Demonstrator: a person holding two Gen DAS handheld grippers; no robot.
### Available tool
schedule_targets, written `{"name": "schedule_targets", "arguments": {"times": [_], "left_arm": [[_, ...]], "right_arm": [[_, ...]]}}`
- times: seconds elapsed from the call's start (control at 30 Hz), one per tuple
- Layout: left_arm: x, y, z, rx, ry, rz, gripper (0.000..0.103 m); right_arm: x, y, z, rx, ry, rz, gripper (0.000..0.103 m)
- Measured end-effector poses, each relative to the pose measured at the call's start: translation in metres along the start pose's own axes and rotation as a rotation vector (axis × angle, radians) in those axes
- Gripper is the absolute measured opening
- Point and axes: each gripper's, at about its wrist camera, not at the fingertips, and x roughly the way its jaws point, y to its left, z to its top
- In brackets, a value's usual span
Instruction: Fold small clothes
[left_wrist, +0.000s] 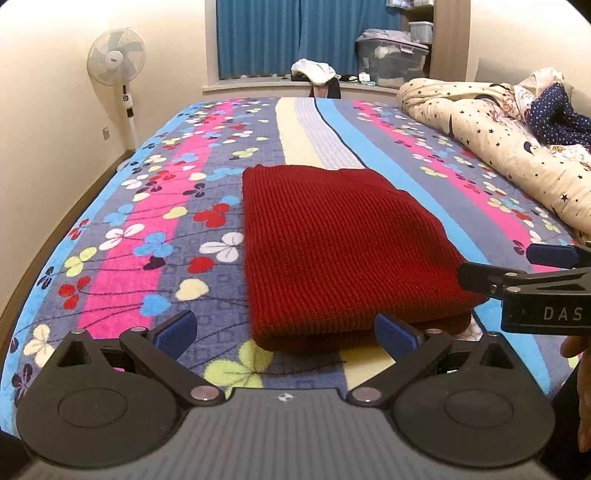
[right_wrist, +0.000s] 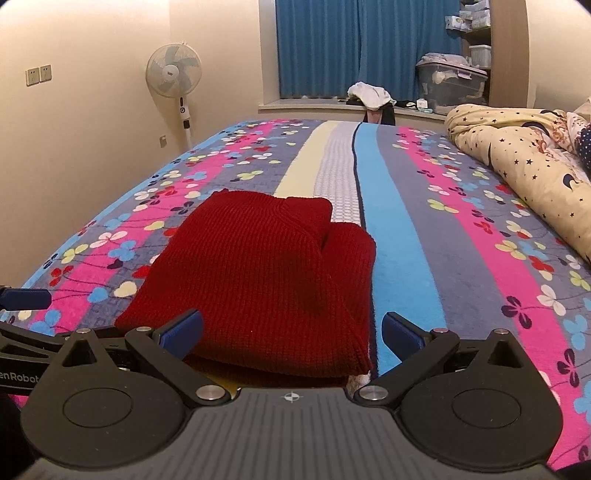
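Red knit sweater is sitting folded into a chunky rectangle on your flowery striped bedspread, roughly along the pale centre stripe; from the right wrist view you can see a second folded layer poking out along its right side, so it's clearly stacked on itself.

Your left gripper has its jaws spread wide, blue pads either side of the near folded edge of the sweater, nothing clamped between them; your right gripper is the same deal, jaws wide apart with the near end of the sweater lying in the gap, pads not pinching it.

Readable text: the right gripper's body shows up at the right edge of the left view with "DAS" printed on it, rest cut off; in the right view the left gripper's side reads "enRobot", start cut off; the fan badge is too small to make out.

Rest of the room: a white standing fan by the left wall; blue curtains behind the bed; a star-print duvet bunched along the right side; a clear storage bin on the sill.
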Motion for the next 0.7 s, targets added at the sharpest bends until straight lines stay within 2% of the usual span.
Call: {"name": "schedule_targets", "arguments": {"times": [0.13,0.33,0.4,0.57,0.7], "left_arm": [[0.0014,-0.0007,-0.0003,0.000,0.008,0.002,0.103],[-0.0065,-0.0035,-0.0012,0.015,-0.077,0.039,0.103],[-0.0070,-0.0022,0.0002,0.007,-0.075,0.014,0.103],[-0.0063,0.0003,0.0019,-0.028,-0.074,0.047,0.103],[-0.0053,0.0040,0.0027,-0.051,-0.063,0.033,0.103]], "right_arm": [[0.0003,0.0001,-0.0005,-0.011,-0.004,-0.018,0.102],[0.0004,-0.0020,-0.0001,-0.006,-0.007,-0.044,0.102],[0.0005,-0.0028,0.0002,0.000,-0.008,-0.046,0.102],[0.0000,-0.0010,0.0002,-0.004,-0.009,-0.043,0.102],[-0.0014,-0.0007,0.0000,-0.010,-0.015,-0.037,0.102]]}}
